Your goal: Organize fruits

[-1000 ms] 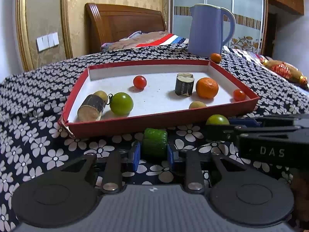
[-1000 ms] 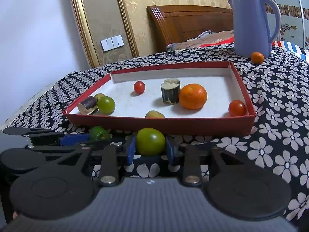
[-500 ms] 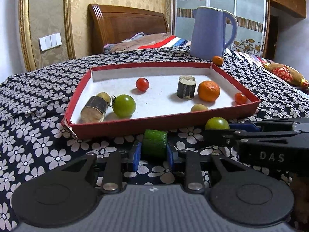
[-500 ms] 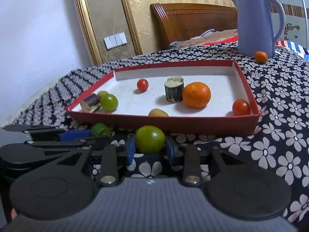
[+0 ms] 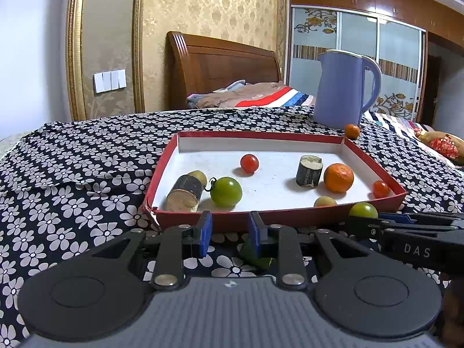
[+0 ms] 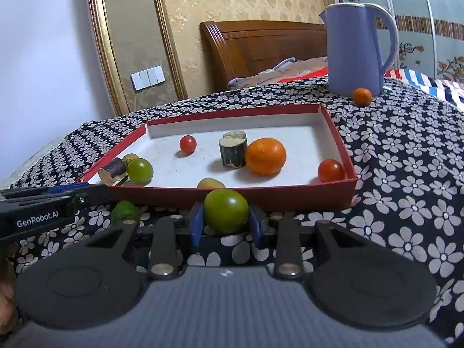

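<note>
Right gripper (image 6: 225, 227) has its jaws pinching a green tomato (image 6: 226, 215), held just in front of the red tray (image 6: 290, 195) on the flowery bench cloth (image 6: 406, 174). Left gripper (image 5: 229, 233) has its jaws spread with nothing between them; the green cucumber chunk (image 5: 255, 256) lies on the cloth below, by the right finger. Oranges, small tomatoes and more sit inside the tray.

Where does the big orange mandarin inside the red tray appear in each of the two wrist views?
Left wrist view: the big orange mandarin sits right of centre, just right of the upright dark stem piece.
Right wrist view: it sits near the centre, again right of that piece.
Shared landmark: the blue kettle behind the red tray.
</note>
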Action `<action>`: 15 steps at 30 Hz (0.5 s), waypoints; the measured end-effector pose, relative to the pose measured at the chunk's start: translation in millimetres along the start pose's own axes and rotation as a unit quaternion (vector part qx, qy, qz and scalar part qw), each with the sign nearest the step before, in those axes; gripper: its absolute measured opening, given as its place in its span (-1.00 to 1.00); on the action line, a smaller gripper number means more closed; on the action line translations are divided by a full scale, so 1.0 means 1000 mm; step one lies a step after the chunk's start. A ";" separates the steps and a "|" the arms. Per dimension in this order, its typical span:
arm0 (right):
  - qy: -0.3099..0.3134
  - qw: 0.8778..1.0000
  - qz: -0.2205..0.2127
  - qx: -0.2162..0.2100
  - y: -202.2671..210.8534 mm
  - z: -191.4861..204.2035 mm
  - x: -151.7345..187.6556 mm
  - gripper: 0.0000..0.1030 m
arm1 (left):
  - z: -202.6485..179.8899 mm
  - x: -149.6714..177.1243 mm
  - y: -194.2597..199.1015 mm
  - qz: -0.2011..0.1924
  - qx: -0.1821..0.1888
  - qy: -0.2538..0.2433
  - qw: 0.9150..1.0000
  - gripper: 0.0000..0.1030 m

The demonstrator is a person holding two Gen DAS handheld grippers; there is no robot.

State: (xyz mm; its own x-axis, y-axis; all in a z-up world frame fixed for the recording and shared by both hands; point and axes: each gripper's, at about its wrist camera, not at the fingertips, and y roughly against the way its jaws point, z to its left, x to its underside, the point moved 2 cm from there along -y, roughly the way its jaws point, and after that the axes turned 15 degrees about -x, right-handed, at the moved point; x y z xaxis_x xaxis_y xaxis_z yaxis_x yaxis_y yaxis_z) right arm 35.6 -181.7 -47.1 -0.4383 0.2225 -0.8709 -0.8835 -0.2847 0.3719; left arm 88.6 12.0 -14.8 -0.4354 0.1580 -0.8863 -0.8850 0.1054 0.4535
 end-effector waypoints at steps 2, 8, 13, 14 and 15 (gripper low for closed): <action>0.001 1.000 0.006 -0.002 -0.002 0.000 0.000 -0.39 | 0.001 0.000 0.000 -0.001 -0.002 0.003 1.000 -0.48; -0.004 1.000 0.000 -0.009 0.000 -0.002 0.000 -0.39 | -0.002 0.002 -0.002 0.001 -0.009 -0.008 1.000 -0.48; -0.002 1.000 -0.007 -0.018 0.004 -0.001 0.000 -0.39 | 0.006 0.001 -0.007 0.027 0.003 0.012 1.000 -0.48; -0.001 1.000 -0.006 -0.019 0.003 -0.001 0.000 -0.39 | 0.007 0.001 -0.010 0.039 0.017 0.021 0.999 -0.48; -0.002 1.000 -0.006 -0.019 0.003 -0.001 0.000 -0.39 | 0.007 0.000 -0.011 0.048 0.037 0.025 0.998 -0.48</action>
State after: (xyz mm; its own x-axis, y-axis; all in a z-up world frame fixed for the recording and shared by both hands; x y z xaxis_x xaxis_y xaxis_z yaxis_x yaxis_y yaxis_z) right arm 33.3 -183.3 -46.2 -0.4290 0.2299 -0.8736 -0.8815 -0.3176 0.3493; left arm 99.3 17.2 -19.4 -0.5266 0.1213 -0.8414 -0.8251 0.1653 0.5402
